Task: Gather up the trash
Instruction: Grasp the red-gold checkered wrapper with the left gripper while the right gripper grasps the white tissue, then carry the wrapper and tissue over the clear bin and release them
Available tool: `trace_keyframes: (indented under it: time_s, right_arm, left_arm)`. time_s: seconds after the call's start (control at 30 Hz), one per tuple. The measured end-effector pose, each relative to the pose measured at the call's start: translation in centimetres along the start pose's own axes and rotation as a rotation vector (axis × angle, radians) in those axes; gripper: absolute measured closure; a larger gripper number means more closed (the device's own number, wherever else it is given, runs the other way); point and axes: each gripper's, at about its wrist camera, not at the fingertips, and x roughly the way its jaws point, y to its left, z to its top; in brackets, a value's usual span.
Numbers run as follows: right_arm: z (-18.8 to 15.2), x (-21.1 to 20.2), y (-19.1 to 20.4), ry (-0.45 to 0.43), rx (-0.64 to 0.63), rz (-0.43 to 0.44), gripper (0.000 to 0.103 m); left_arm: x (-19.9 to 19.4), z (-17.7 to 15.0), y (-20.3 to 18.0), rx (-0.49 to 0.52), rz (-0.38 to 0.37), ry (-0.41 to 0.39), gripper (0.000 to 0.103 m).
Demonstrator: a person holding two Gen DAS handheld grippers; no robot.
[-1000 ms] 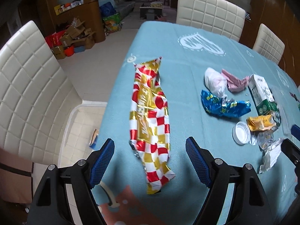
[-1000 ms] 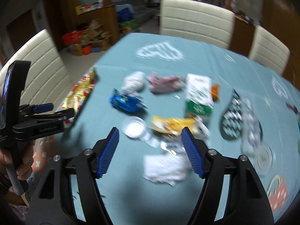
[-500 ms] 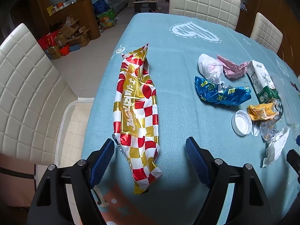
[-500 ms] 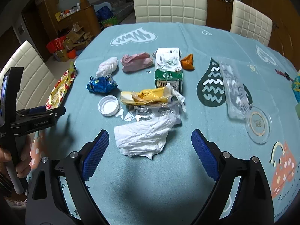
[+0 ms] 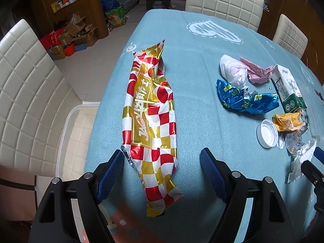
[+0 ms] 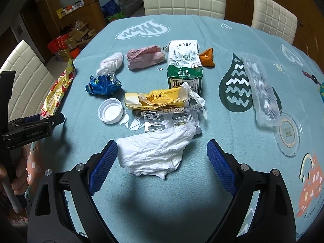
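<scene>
The left gripper (image 5: pixel 162 171) is spread wide with its blue-padded jaws either side of the near end of the long red, white and gold checked foil snack wrapper (image 5: pixel 150 121), not pinching it; the wrapper runs toward 12 o'clock along the left edge of the teal tablecloth (image 5: pixel 194 64). The right gripper (image 6: pixel 162 160) is likewise wide apart, framing the crumpled white tissue (image 6: pixel 157 151) without gripping it. At 12 o'clock beyond the tissue lie a silver pill blister pack (image 6: pixel 170 121), a yellow crushed wrapper (image 6: pixel 156 100) and a white and green carton (image 6: pixel 184 64); a white round plastic lid (image 6: pixel 110 113) sits at 10 o'clock
</scene>
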Motion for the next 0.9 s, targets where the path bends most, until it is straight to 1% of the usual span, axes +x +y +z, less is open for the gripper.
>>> trace_keyframes:
  time_s: [0.03,0.1,0.17,0.27,0.3,0.33,0.37,0.4,0.43,0.47,0.5,0.53,0.63,0.73,0.9]
  right_arm:
    - [-0.1,0.2,0.0,0.007,-0.004,-0.002,0.015]
    - [-0.1,0.7,0.0,0.027,-0.002,0.005,0.021]
    - [-0.2,1.1,-0.1,0.043,0.003,0.012,0.032]
    - [-0.2,1.6,-0.2,0.067,0.012,0.018,0.04]
    - [-0.2,1.7,-0.2,0.071,0.015,0.02,0.041]
    - [-0.3,1.8,-0.2,0.072,0.015,0.02,0.045]
    - [-0.3,1.8,-0.2,0.073,0.013,0.019,0.049]
    - [-0.3,1.9,-0.2,0.075,0.009,0.018,0.05]
    - [-0.3,1.8,-0.1,0.076,0.005,0.018,0.054]
    - [-0.4,1.8,0.0,0.075,0.001,0.016,0.057]
    - [-0.4,1.8,0.1,0.074,-0.005,0.014,0.059]
    - [-0.5,1.7,0.2,0.073,-0.009,0.013,0.063]
    - [-0.7,1.3,0.4,0.063,-0.024,0.01,0.066]
    - [-0.9,0.8,0.6,0.052,-0.037,-0.001,0.068]
    - [-1.0,-0.3,0.4,0.032,-0.036,-0.01,0.068]
  left_arm:
    - [0.0,0.0,-0.1,0.004,-0.002,-0.002,0.027]
    - [0.1,0.0,-0.2,0.01,-0.001,-0.007,0.027]
    - [0.0,0.0,-0.2,0.009,-0.002,-0.01,0.027]
    - [0.0,-0.1,-0.2,0.01,0.006,-0.016,0.03]
    - [-0.1,-0.1,-0.2,0.013,0.011,-0.02,0.035]
    - [-0.2,-0.2,-0.3,0.018,0.017,-0.027,0.04]
    - [-0.2,-0.2,-0.2,0.019,0.018,-0.031,0.042]
    - [-0.3,-0.3,-0.1,0.019,0.019,-0.035,0.047]
    - [-0.4,-0.3,-0.1,0.018,0.02,-0.038,0.055]
    - [-0.5,-0.3,0.0,0.016,0.02,-0.04,0.059]
    - [-0.6,-0.3,0.0,0.015,0.021,-0.041,0.068]
    - [-0.7,-0.3,0.0,0.015,0.019,-0.041,0.076]
    - [-0.8,-0.5,-0.1,0.022,0.008,-0.037,0.086]
    - [-1.1,-0.8,-0.4,0.033,0.005,-0.038,0.088]
    - [-2.2,-1.3,-1.3,0.057,-0.004,-0.058,0.089]
